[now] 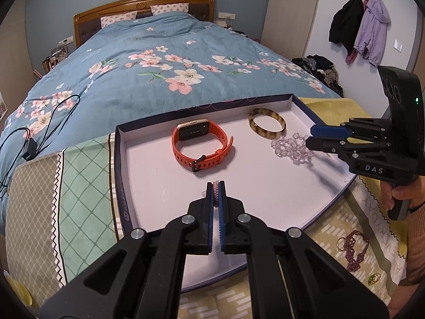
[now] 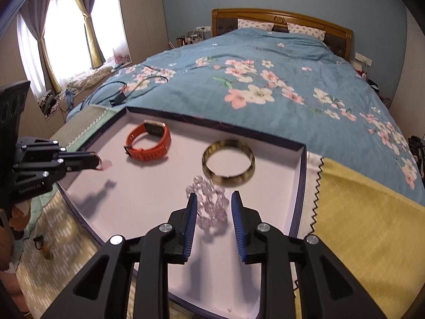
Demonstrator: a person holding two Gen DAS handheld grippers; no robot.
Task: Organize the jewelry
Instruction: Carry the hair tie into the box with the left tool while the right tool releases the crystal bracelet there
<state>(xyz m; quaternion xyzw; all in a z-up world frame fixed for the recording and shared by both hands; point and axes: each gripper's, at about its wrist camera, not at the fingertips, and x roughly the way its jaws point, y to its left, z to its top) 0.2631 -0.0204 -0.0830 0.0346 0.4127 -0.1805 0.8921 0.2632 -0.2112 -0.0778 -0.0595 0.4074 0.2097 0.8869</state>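
Observation:
A white-lined box lid [image 1: 148,180] [image 2: 279,191] lies on the bed's end. In it are an orange smartwatch [image 1: 202,143] [image 2: 148,143], a tortoiseshell bangle [image 1: 267,123] [image 2: 228,162] and a clear bead bracelet [image 1: 290,146] [image 2: 209,204]. My left gripper [image 1: 216,188] [image 2: 98,163] is shut on a pink bead bracelet [image 1: 215,194] [image 2: 106,164], held above the lid's near side. My right gripper [image 2: 213,199] [image 1: 309,135] is open, its fingers either side of the clear bead bracelet, which rests on the lid.
A dark red beaded necklace [image 1: 354,250] with a gold ring and a green ring [image 1: 374,277] lie on the patterned cloth right of the lid. A black cable [image 1: 39,127] lies on the floral duvet. Small items [image 2: 42,247] lie on the cloth at left.

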